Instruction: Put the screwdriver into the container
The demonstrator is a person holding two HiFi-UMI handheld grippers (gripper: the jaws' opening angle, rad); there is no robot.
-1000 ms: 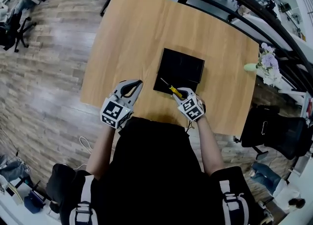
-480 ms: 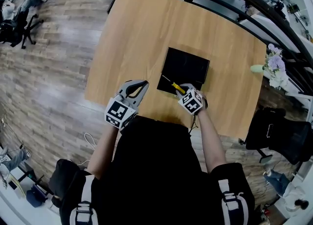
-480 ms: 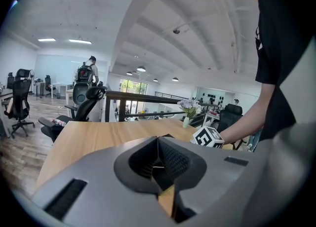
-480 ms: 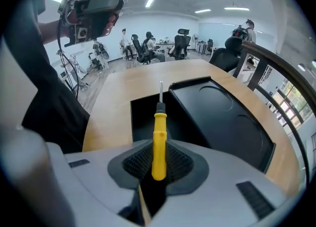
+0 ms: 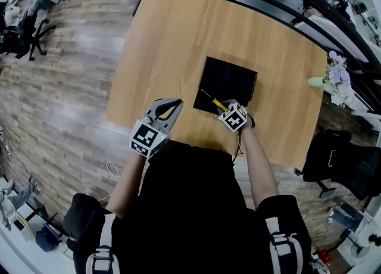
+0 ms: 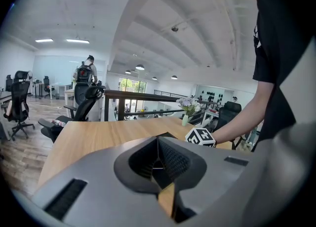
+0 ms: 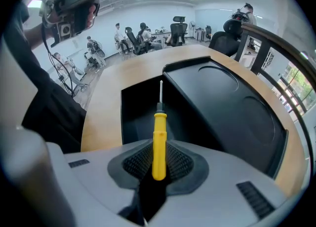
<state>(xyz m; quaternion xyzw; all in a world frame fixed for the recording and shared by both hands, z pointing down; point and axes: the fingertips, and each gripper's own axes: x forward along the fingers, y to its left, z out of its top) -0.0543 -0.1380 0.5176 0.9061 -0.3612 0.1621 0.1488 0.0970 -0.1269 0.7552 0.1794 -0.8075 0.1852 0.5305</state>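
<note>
A screwdriver [image 7: 159, 142] with a yellow handle and thin metal shaft is clamped between the pads of my right gripper [image 7: 159, 164]. Its tip points into the black container [image 7: 212, 107], over the near left compartment. In the head view the right gripper [image 5: 229, 112] hangs at the container's [image 5: 229, 82] near edge, and the screwdriver [image 5: 215, 102] slants up-left over it. My left gripper [image 5: 169, 107] hovers over the wooden table [image 5: 166, 40] left of the container. Its jaws are closed together with nothing between them [image 6: 159, 164].
The black container lies near the table's front middle. A vase of flowers [image 5: 333, 79] stands at the table's right edge. Office chairs [image 5: 339, 159] and a railing surround the table. A person [image 6: 85, 75] stands far off in the left gripper view.
My right gripper has sunk toward the container's near edge with the screwdriver. The left gripper has stayed about where it was.
</note>
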